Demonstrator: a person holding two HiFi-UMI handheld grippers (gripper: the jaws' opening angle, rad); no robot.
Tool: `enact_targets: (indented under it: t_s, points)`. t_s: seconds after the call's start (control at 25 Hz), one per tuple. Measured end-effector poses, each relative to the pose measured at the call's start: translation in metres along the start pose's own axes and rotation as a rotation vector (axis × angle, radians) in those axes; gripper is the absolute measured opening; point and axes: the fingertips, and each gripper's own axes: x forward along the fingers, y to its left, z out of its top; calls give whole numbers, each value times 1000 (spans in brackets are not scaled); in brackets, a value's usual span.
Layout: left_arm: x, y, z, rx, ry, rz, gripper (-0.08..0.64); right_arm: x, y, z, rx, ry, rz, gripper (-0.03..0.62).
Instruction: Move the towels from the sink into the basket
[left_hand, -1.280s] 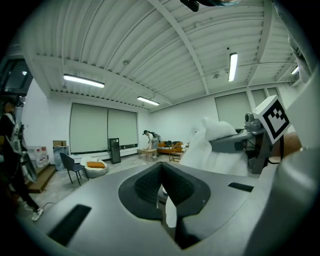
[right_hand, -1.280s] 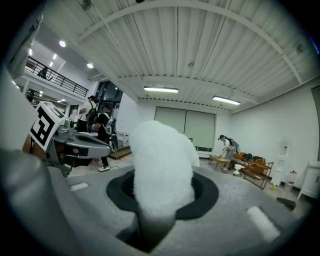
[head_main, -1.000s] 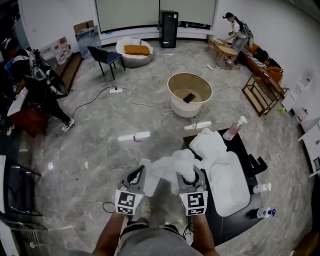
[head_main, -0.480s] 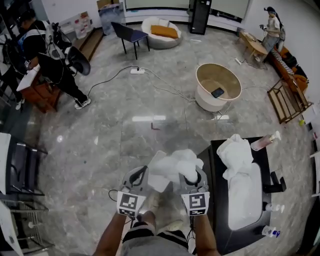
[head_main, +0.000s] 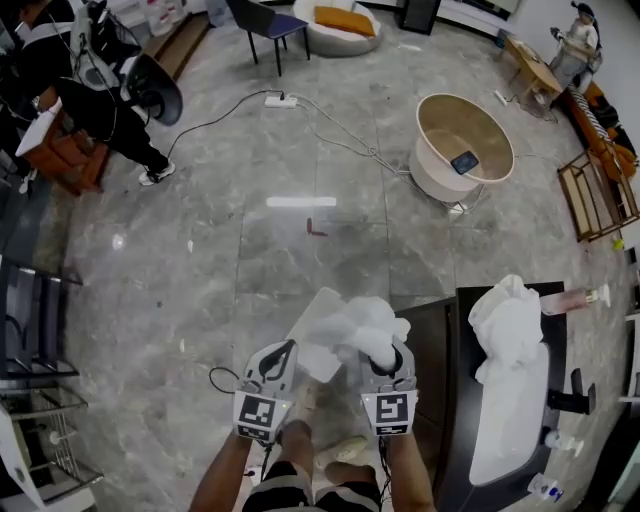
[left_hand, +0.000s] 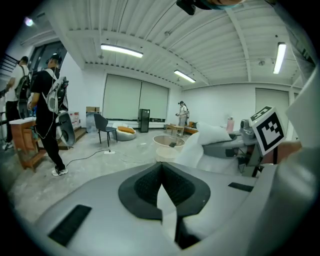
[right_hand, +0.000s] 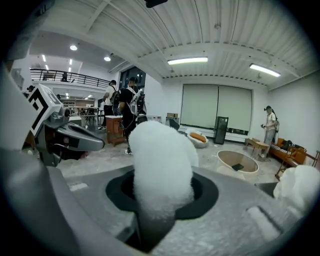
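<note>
I hold one white towel (head_main: 345, 325) between both grippers, over the floor just left of the black counter. My left gripper (head_main: 283, 352) is shut on a thin edge of the towel (left_hand: 169, 206). My right gripper (head_main: 384, 352) is shut on a thick wad of the towel (right_hand: 160, 165). More white towels (head_main: 508, 318) lie heaped at the far end of the white sink (head_main: 512, 432), at the right. The round beige basket (head_main: 432, 160) stands on the floor far ahead with a small dark flat object inside.
The black counter (head_main: 437, 350) around the sink is close to my right gripper. A pink bottle (head_main: 575, 297) and a black tap (head_main: 570, 400) stand by the sink. A cable with a power strip (head_main: 280, 100) crosses the floor. A person (head_main: 95, 95) stands far left.
Both grippers have carried the towel down and left, away from the sink, which now sits further right in the head view. The basket has shifted right and nearer the top.
</note>
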Motion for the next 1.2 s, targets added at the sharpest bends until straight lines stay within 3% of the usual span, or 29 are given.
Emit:
enact_targets:
  t_s: [0.6, 0.88, 1.04, 1.2]
  points:
    - [117, 50, -205, -43, 99, -23, 9, 135, 44, -229, 24, 126, 82, 141]
    - [142, 55, -296, -34, 156, -28, 9, 170, 73, -331, 42, 177, 113, 141]
    - [155, 54, -345, -90, 185, -23, 9, 188, 84, -391, 72, 209, 126, 143]
    - [168, 52, -396, -94, 198, -35, 9, 203, 94, -445, 117, 230, 142, 144]
